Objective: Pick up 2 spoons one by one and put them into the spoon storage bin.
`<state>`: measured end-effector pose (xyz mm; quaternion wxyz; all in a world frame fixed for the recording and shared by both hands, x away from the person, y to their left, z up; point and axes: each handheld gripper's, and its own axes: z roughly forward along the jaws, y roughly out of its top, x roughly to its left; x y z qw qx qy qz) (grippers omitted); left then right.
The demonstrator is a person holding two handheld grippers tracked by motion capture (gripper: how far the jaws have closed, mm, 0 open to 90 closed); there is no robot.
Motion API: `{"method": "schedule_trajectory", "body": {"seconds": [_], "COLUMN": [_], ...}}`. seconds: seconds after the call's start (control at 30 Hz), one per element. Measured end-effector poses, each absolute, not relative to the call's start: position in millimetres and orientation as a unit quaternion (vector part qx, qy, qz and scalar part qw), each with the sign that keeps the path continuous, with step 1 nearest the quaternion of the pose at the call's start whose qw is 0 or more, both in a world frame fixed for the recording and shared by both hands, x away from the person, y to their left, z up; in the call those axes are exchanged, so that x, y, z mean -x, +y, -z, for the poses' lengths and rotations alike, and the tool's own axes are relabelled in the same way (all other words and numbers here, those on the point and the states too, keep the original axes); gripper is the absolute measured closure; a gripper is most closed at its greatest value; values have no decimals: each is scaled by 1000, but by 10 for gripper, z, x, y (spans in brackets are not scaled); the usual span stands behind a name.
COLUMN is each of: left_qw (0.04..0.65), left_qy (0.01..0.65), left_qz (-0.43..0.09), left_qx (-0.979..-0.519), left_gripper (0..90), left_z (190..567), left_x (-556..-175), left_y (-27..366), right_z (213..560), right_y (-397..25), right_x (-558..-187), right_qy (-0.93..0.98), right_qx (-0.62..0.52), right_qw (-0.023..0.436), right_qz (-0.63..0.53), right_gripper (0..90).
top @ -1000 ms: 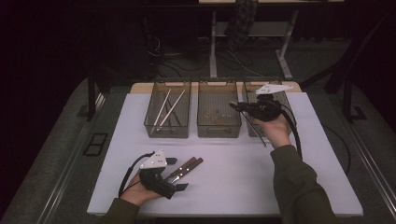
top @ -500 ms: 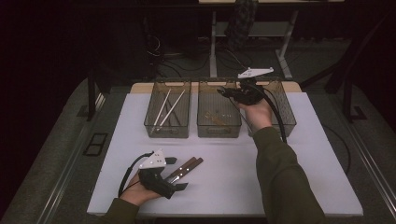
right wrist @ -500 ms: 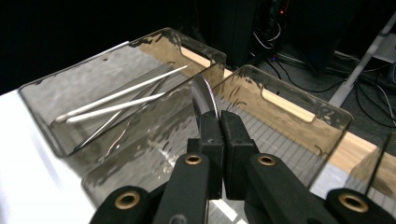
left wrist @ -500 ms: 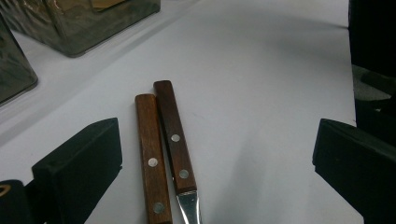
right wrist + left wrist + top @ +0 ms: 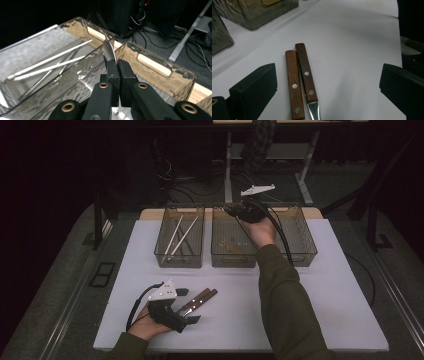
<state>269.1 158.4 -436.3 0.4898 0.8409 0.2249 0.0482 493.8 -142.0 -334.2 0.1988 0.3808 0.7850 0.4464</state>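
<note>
L tongs (image 5: 327, 82) released, straddling 2 knives (image 5: 300, 82) | R tongs (image 5: 117, 67) clenched on spoon (image 5: 109, 52) over mid bin (image 5: 239, 251)

Three bins (image 5: 264, 257) behind knives (image 5: 197, 301); chopsticks (image 5: 180, 236) in left bin.

Brown wooden handles (image 5: 299, 80), seemingly silver-riveted
</note>
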Motion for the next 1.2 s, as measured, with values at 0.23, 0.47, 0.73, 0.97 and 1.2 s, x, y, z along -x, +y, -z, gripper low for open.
{"method": "schedule_trajectory", "body": {"seconds": [0.23,0.47,0.73,0.97,1.2], "left_qw": [490,490,489,487,486], "left_qy": [224,224,224,224,226], "left_qz": [-45,-44,-44,-46,-47], "left_qx": [-841,-841,-842,-843,-843], "left_gripper": [0,0,0,1,0], "left_z": [4367,4371,4376,4375,4373], "left_x": [-2689,-2691,-2692,-2692,-2694], "left_y": [1577,1573,1564,1565,1564], "right_z": [3539,3710,3731,3644,3544], "right_y": [-1359,-1374,-1493,-1642,-1790], "right_x": [-4972,-4947,-4870,-4716,-4551], "right_qy": [793,800,787,776,771], "right_qx": [-383,-390,-416,-412,-405], "right_qw": [205,209,188,174,165], "right_qz": [-428,-406,-415,-445,-462], "right_gripper": [884,827,523,382,245]}}
